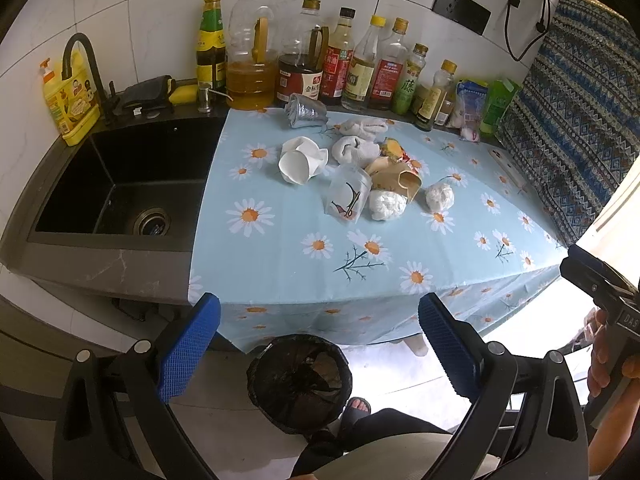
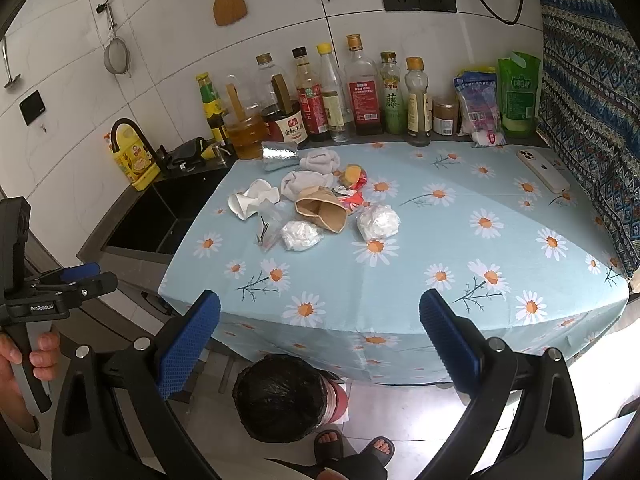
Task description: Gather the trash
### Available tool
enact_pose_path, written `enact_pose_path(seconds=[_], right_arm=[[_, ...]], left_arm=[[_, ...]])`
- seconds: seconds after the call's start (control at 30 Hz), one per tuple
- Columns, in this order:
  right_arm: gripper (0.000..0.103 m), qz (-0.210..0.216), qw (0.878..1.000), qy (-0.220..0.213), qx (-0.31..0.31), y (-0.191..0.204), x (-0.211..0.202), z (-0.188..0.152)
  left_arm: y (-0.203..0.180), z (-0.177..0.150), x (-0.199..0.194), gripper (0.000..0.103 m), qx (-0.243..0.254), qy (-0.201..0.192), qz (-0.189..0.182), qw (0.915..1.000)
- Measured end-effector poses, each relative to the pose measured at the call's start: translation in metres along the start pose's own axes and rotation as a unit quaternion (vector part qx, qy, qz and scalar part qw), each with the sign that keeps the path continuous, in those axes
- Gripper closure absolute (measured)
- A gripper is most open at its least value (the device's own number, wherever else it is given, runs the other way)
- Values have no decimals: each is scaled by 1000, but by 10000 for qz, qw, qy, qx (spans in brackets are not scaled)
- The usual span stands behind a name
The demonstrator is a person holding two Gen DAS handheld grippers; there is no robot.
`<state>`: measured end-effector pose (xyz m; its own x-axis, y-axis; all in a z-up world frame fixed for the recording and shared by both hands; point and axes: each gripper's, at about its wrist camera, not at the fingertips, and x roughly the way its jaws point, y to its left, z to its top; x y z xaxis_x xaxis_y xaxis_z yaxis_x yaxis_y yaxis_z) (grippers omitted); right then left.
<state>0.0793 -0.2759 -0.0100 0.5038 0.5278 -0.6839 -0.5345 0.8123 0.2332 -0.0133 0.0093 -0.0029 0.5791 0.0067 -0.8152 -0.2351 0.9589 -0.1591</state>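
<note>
A heap of trash lies mid-counter on the daisy tablecloth (image 1: 280, 252): a crushed white paper cup (image 1: 300, 160) (image 2: 250, 200), a brown paper cup (image 1: 400, 180) (image 2: 324, 210), a clear plastic cup (image 1: 347, 196), two white crumpled wads (image 1: 386, 204) (image 2: 378, 222), white rags (image 1: 356, 150), a foil roll (image 1: 306, 110) (image 2: 280, 155) and red-orange wrappers (image 2: 352, 178). A bin with a black liner (image 1: 300, 380) (image 2: 280, 394) stands on the floor below the counter edge. My left gripper (image 1: 320, 344) and my right gripper (image 2: 320, 344) hang open and empty in front of the counter, above the bin.
A black sink (image 1: 120, 196) with a faucet (image 1: 86, 64) sits left of the cloth. Several oil and sauce bottles (image 1: 340, 64) line the back wall. A white phone (image 2: 544, 170) lies at the right. A patterned curtain (image 1: 576, 120) hangs on the right. Sandalled feet (image 2: 352, 446) stand by the bin.
</note>
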Motion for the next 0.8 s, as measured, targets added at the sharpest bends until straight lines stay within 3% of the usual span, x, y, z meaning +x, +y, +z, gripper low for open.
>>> enact_pose_path(seconds=[0.8], right_arm=[[4, 18, 10000, 78, -22, 8, 0, 1]], left_arm=[[1, 2, 1, 7, 12, 96, -151, 9998]])
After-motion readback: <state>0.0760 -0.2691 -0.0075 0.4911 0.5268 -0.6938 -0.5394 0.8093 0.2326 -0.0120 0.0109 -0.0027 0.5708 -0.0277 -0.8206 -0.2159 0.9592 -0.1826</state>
